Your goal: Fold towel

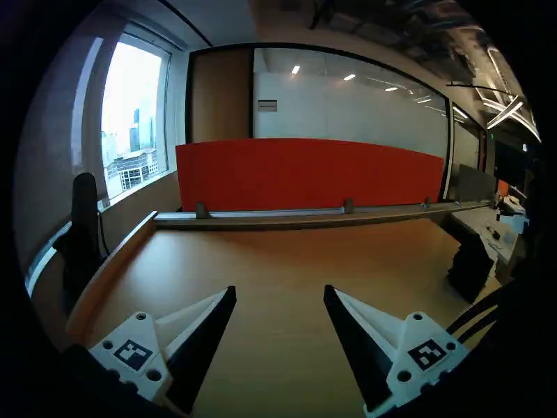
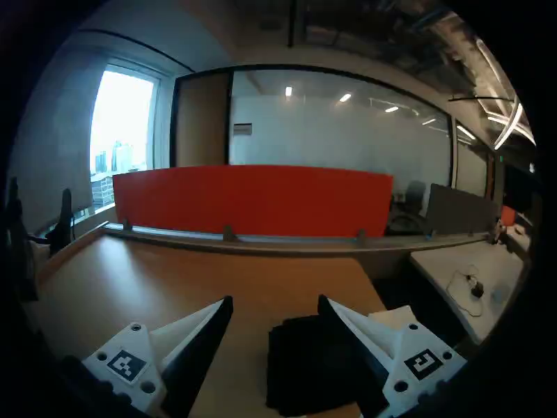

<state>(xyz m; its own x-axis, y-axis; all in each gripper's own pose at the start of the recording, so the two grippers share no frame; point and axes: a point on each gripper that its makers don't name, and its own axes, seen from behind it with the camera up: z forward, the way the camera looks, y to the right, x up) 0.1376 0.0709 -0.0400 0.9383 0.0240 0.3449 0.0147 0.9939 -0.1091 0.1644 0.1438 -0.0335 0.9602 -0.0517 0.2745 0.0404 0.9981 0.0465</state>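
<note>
Towel (image 2: pixel 299 366), dark, folded flat, smooth wooden desk (image 2: pixel 139 292)

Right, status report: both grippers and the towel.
Left gripper open, above wooden desk. Right gripper open, over black folded cloth towel, not gripping. Nothing in the way.

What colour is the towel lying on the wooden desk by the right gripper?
Black. The black cloth towel shows best in the right gripper view.

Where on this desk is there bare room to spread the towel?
The wooden desk lies bare between the red divider and the left gripper. Crowded near its right edge, where the black towel lies by the right gripper.
</note>
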